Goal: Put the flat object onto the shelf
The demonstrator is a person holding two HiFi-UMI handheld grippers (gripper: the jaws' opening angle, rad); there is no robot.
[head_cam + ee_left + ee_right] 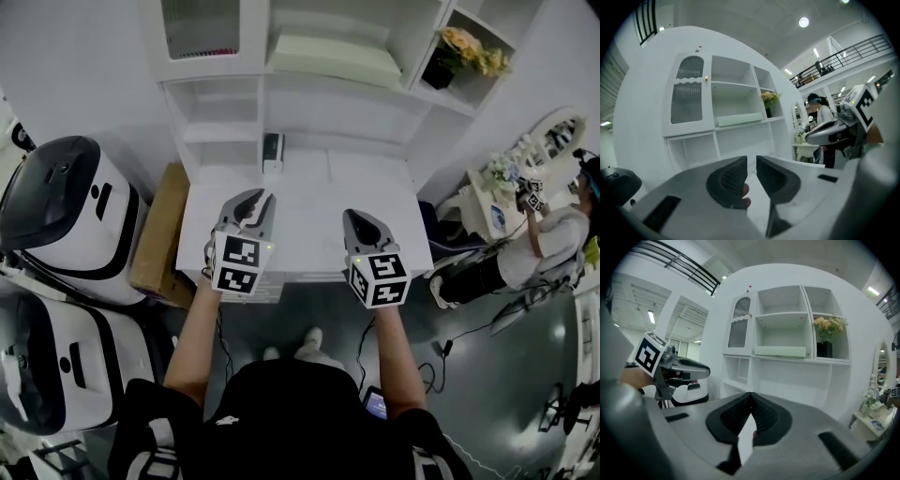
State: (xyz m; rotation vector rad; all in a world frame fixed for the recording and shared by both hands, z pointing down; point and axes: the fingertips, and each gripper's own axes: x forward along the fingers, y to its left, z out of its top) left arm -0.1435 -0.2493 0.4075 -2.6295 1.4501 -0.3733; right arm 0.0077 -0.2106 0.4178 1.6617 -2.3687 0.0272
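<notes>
At the front edge of the worktop (309,225), both hand-held grippers hang level and point toward the shelf unit. The left gripper (258,197) has its jaws a narrow slit apart, with nothing between the pads. The right gripper (356,214) has its jaws closed tip to tip and is also empty. A small dark device (273,150) stands against the back edge of the worktop, ahead of the left gripper.

Beyond and above the worktop, the flat object (337,58), a pale green slab, lies flat on the middle shelf (801,360). It is well apart from both grippers. Its long axis runs along the shelf's front edge, crosswise to the direction in which the jaws point. A potted flower (441,67) occupies the compartment to its right.

Key relation: the slab lies ahead of and higher than both grippers, between their two lines. The head view places it slightly closer to the right gripper's line.

Assessment: placement appears complete. Any correction would require a forward and upward reach, and the right gripper has the straighter path.
</notes>
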